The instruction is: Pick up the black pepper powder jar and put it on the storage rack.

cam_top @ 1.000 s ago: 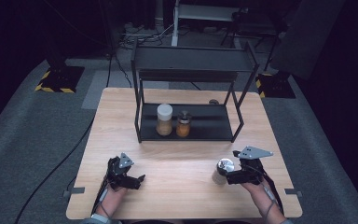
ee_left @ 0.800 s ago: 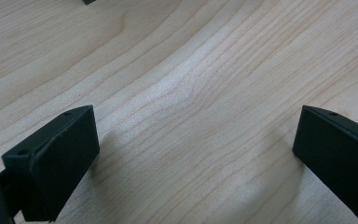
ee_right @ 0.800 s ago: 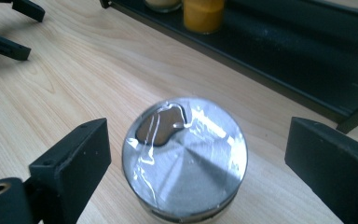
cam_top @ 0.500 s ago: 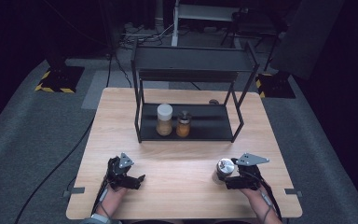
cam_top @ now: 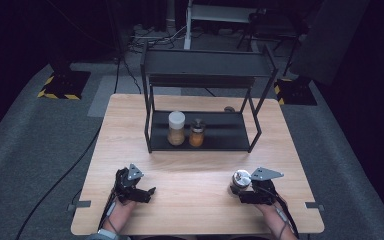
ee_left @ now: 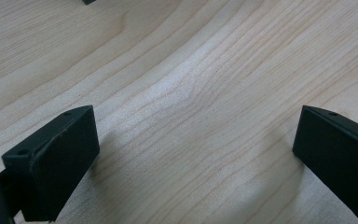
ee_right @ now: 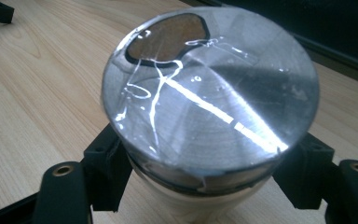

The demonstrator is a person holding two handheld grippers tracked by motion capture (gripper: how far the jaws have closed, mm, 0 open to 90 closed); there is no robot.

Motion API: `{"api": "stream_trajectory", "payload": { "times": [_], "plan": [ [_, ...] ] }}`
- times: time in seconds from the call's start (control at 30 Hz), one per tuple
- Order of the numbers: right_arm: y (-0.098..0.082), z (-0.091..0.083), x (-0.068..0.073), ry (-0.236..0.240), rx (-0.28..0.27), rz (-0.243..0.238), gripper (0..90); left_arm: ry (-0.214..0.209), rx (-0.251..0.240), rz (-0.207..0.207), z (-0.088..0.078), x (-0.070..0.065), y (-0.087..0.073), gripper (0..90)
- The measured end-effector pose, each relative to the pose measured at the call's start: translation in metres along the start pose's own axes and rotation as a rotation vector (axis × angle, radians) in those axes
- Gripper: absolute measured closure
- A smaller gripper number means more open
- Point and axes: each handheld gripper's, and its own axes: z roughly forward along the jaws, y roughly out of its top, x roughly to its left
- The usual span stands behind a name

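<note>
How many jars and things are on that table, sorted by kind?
Jars on the rack's lower shelf: 2, a white-lidded jar and a smaller dark-lidded jar
Metal-lidded jar clamped in the right claw: 1
Black wire rack: 1
Small round thing behind the rack, too small to identify: 1
Total: 5

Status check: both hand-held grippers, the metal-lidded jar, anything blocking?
Left hand-held gripper open, empty. Right hand-held gripper shut on metal-lidded jar, jaws just closed. Nothing in the way.
</note>
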Motion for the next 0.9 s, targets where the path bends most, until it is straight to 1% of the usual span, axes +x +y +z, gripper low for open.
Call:
{"api": "stream_trajectory", "payload": {
  "times": [0.07,0.2,0.3,0.43,0.73,0.77,0.9],
  "plan": [
    [0.0,-0.001,0.002,-0.009,-0.003,-0.014,30.3,0.0,0.0,0.0,0.0,0.0,0.0,0.0],
    [0.002,-0.002,-0.003,0.004,0.002,0.008,30.4,0.0,0.0,0.0,0.0,0.0,0.0,0.0],
    [0.005,-0.003,-0.005,0.007,0.012,0.009,30.4,0.0,0.0,0.0,0.0,0.0,0.0,0.0],
    [0.009,-0.007,-0.008,0.006,0.009,0.015,30.4,-0.001,-0.001,-0.001,0.0,0.0,0.0,0.0],
    [0.03,-0.02,-0.018,-0.011,0.002,0.016,30.4,-0.001,-0.001,-0.001,0.0,0.0,0.0,0.0],
    [0.03,-0.02,-0.018,-0.011,0.002,0.016,30.4,-0.001,-0.001,-0.001,0.0,0.0,0.0,0.0],
    [0.043,-0.026,-0.024,-0.014,-0.004,0.023,30.4,-0.001,-0.001,0.0,0.0,0.0,0.0,0.0]
  ]
}}
